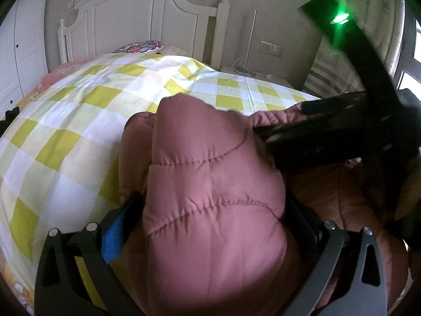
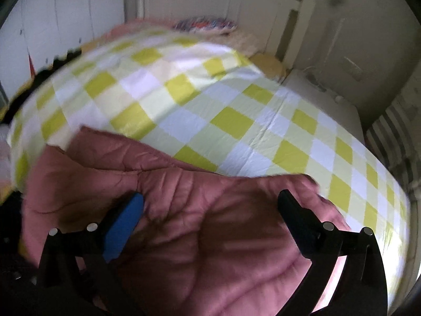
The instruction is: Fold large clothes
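A pink quilted padded jacket (image 1: 205, 163) lies on the bed, bunched into a thick mound. In the left wrist view my left gripper (image 1: 210, 210) is shut on a bulging fold of it. The fabric fills the whole gap between the blue pad (image 1: 114, 239) and the black finger (image 1: 302, 221). The blurred black body of the right tool (image 1: 329, 137), with a green light, rests against the jacket's far right side. In the right wrist view my right gripper (image 2: 210, 202) stands wide open just over the jacket (image 2: 200, 237). Its pads are apart from the cloth's folds.
A yellow-and-white checked cover (image 1: 79, 110) spreads over the bed beyond the jacket. A white headboard (image 1: 142, 15) and a patterned pillow (image 1: 139, 47) are at the far end. A white wardrobe (image 1: 23, 42) stands left, and a white nightstand (image 2: 329, 105) with cables stands right.
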